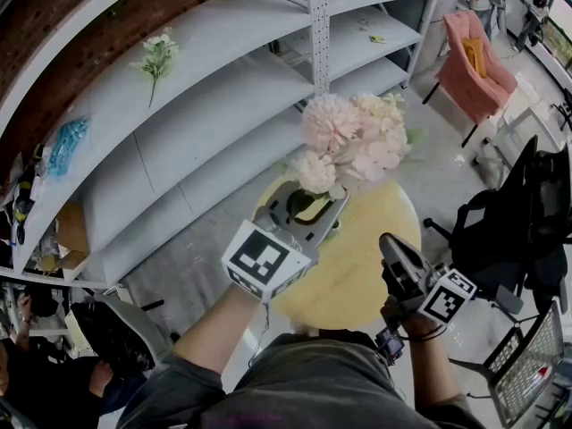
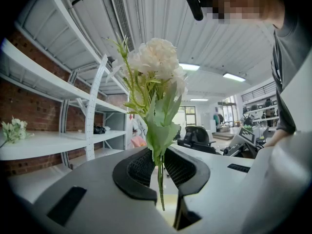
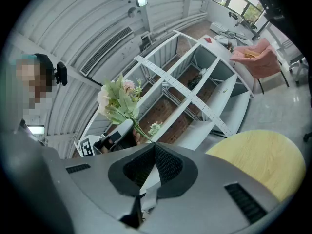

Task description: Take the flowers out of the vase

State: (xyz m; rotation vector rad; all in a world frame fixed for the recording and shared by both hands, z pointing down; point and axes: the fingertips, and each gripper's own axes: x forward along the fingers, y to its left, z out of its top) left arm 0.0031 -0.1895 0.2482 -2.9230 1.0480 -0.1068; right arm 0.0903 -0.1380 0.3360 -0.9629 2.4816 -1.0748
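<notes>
**Bouquet aloft, left tongs on the stem**

Big white shelving (image 1: pixel 179 105) fills the background, with one loose sprig (image 1: pixel 157 56) lying on an upper shelf. In front of it sits the round yellow table (image 1: pixel 375 248). No view shows a vase, so I can't place it.

Now the flowers (image 1: pixel 353 137): a full pink-and-cream bunch, up in the air over the table's far edge. The left tongs (image 2: pixel 159 156) carry them, clamped on the thin green stem (image 2: pixel 160 186) just below the lowest leaves. The right tongs (image 3: pixel 154 150) hang level at the table's near side, jaws together with nothing between them.

On handling, the bunch looks light but top-heavy, with all the bulk up in the blooms. A stem that slim will likely bend and could swivel between the pads. The petals look soft and easy to crush, so the bare stem under the leaves is the place to hold, as here.
</notes>
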